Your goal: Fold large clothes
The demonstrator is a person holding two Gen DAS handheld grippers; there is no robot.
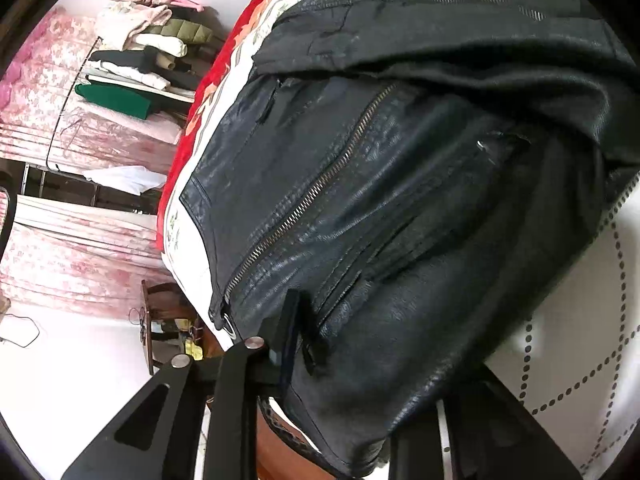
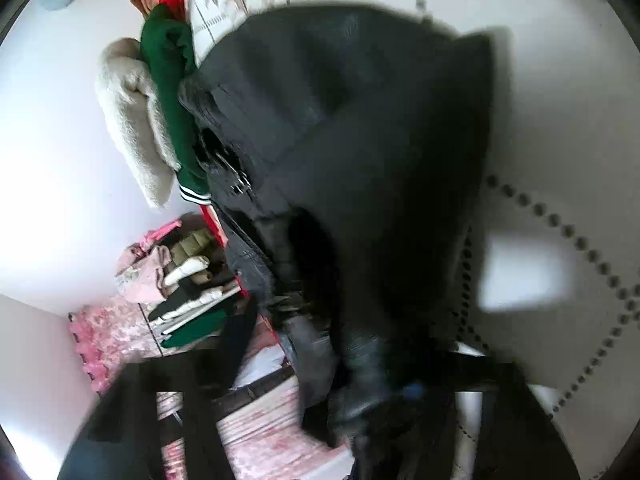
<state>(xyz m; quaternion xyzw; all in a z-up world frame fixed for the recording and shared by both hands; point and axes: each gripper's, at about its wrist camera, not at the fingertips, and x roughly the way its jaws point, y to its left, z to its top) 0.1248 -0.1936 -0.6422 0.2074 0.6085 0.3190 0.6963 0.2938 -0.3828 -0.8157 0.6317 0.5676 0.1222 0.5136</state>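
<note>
White quilted bedding stitched with dotted lines covered the work surface, and a red floral blanket ran along its far edge. Beyond that, a rack held a pile of folded clothes in cream, olive, black and green, with pink floral curtains behind it.

On the bedding lay the task's garment, a black leather jacket, filling most of the left wrist view. Its brass zipper ran diagonally across the front panel, and one part of the jacket was folded over along the top. The left gripper was at the jacket's near hem, its left finger lying along the edge of the leather while the hem bulged between the fingers; the tongs looked pinched on the hem, though the leather hid the actual contact.

The right wrist view was blurred. There the jacket bulked as a dark mound on the bedding, with a green garment with striped cuffs and a cream fleece beside it. The right gripper was lost in dark leather and blur, so whether its tongs were spread or clamped could not be told.
</note>
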